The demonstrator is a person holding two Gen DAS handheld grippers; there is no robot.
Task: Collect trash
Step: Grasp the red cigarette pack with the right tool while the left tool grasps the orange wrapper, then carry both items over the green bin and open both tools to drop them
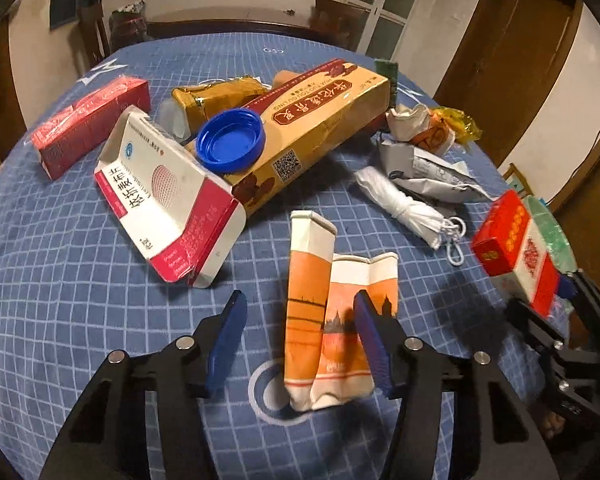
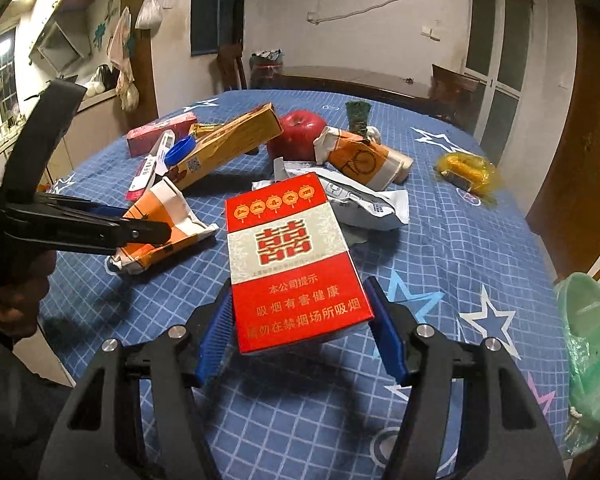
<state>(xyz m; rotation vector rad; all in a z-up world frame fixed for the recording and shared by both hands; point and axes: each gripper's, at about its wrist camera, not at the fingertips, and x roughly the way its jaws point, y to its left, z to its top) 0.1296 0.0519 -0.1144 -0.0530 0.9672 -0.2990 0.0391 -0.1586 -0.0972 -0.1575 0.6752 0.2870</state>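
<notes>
A flattened orange paper carton point(image 1: 324, 312) lies on the blue checked tablecloth point(image 1: 80, 280). My left gripper point(image 1: 300, 300) straddles it with jaws apart: the right pad point(image 1: 370, 332) is at the carton's edge, while the left pad point(image 1: 228, 332) stands clear of it. In the right wrist view the left gripper point(image 2: 152, 226) hovers over that carton point(image 2: 164, 212). My right gripper point(image 2: 298, 286) is shut on a red and white cigarette box point(image 2: 296, 264), held above the table; the box point(image 1: 516, 248) also shows at the right of the left wrist view.
Beyond the carton lie a white and red medicine box point(image 1: 168, 200), a long yellow box point(image 1: 308, 128) with a blue cap point(image 1: 230, 144), a red box point(image 1: 92, 124), a rolled white bag point(image 1: 408, 204) and a red apple point(image 2: 298, 134). A green bin bag point(image 2: 588, 344) hangs at the table's right edge.
</notes>
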